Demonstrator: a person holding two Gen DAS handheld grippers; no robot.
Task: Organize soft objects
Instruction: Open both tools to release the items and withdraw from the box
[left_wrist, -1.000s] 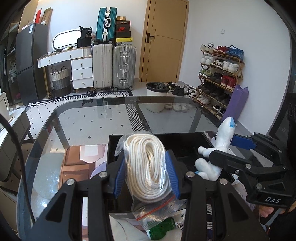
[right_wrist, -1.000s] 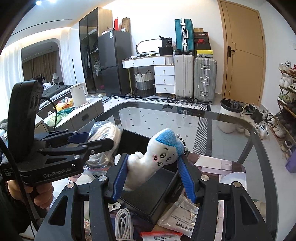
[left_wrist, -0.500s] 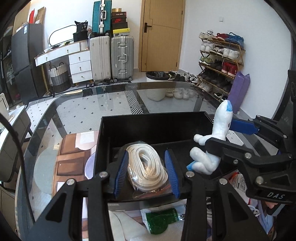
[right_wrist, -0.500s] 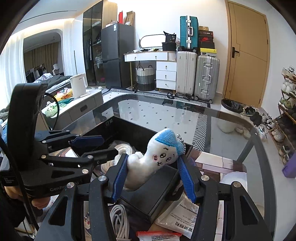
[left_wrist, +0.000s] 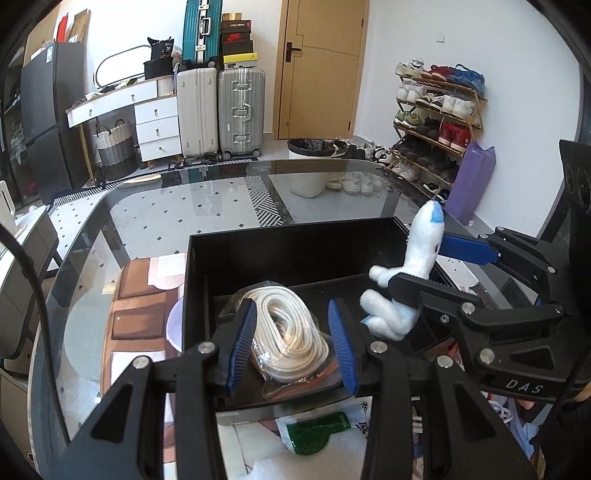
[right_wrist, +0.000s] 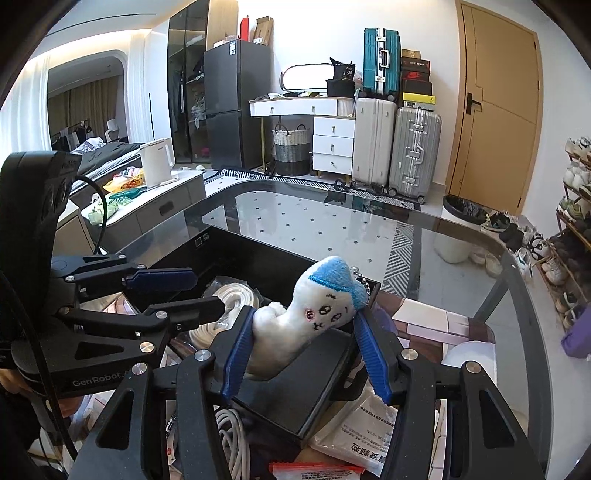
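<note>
Since the earlier frame, left gripper (left_wrist: 291, 343) has come down from above the black box (left_wrist: 295, 240) into it; bagged white rope (left_wrist: 284, 332) now rests on the box floor near the front wall. Left pads remain closed against both sides of the rope coil. Right gripper (right_wrist: 301, 345) has just been widening its jaws, with the white plush toy (right_wrist: 306, 314) between them; the left pad touches the toy's body, while the right pad's contact by the blue-capped head is unclear. Toy sits tilted over the box's right part, beside the rope. Box stands on the glass table (left_wrist: 166, 210), with paper packets (right_wrist: 365, 424) at its near side.
</note>
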